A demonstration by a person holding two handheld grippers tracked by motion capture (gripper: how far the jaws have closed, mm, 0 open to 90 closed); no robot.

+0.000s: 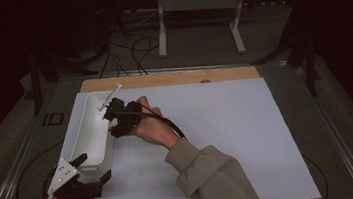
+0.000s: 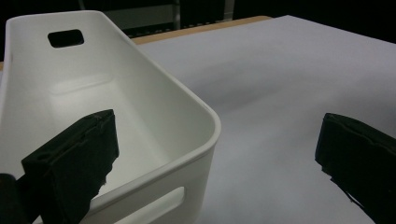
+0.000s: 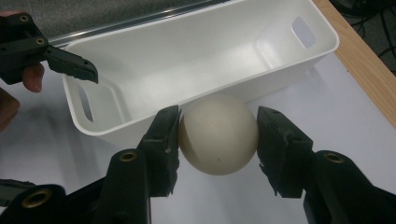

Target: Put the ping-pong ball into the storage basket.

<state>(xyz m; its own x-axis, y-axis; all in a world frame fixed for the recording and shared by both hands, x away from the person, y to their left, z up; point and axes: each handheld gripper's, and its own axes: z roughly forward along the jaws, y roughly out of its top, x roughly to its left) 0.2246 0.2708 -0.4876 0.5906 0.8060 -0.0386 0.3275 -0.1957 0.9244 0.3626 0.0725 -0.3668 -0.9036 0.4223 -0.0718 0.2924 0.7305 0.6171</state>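
right claw clamped on a cream ball just beside the white bin; left claw apart, straddling the bin's near corner. likely next: lift ball over the rim, release.

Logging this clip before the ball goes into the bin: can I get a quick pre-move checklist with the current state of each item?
1. Right claw shut on the ball: ok.
2. Ball clear of the bin's rim: cannot tell.
3. Bin inside free of other things: ok.
4. Left claw open, straddling the bin's near corner: ok.
5. Left claw pressing on the wall to steady the bin: not ok.
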